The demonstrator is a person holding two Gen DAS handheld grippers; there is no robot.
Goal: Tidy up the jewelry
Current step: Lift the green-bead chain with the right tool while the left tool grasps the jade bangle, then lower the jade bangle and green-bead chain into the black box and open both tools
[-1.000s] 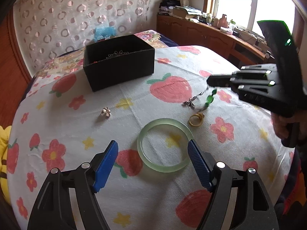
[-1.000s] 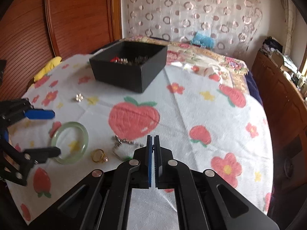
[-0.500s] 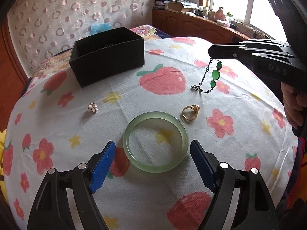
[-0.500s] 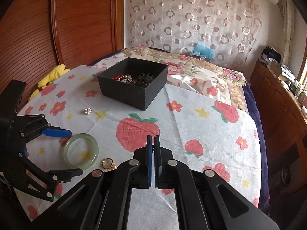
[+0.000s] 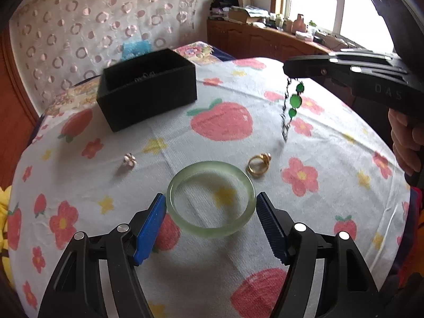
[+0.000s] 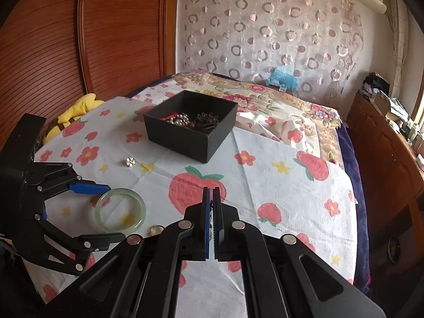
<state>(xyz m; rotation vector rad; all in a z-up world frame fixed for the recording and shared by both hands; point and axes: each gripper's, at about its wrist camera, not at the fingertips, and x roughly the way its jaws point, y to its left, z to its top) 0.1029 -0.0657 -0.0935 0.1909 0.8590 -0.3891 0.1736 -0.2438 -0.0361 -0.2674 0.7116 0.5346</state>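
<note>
from our left wrist view the black box point(image 5: 147, 94) shows only a glint of its contents over its rim; from our right wrist view we make out a tangle of beads and dark pieces, too small to count. the gold ring point(image 6: 155, 229) is half hidden behind our right gripper's arm there.

on the strawberry tablecloth point(image 5: 331, 198) we count one jade bangle point(image 5: 210, 198), one gold ring point(image 5: 259, 164) at its 1 o'clock, and one small silver stud point(image 5: 129, 159) at its 10 o'clock, with one box well beyond at 11.

our left gripper point(image 5: 211, 220) hangs wide open, its blue pads point(image 5: 149, 228) flanking the bangle at 9 and 3 o'clock; whether they touch it we cannot tell. our right gripper point(image 6: 211, 206) is pinched narrow on one green-stone chain bracelet point(image 5: 292, 103), which dangles clear of the cloth.
</note>
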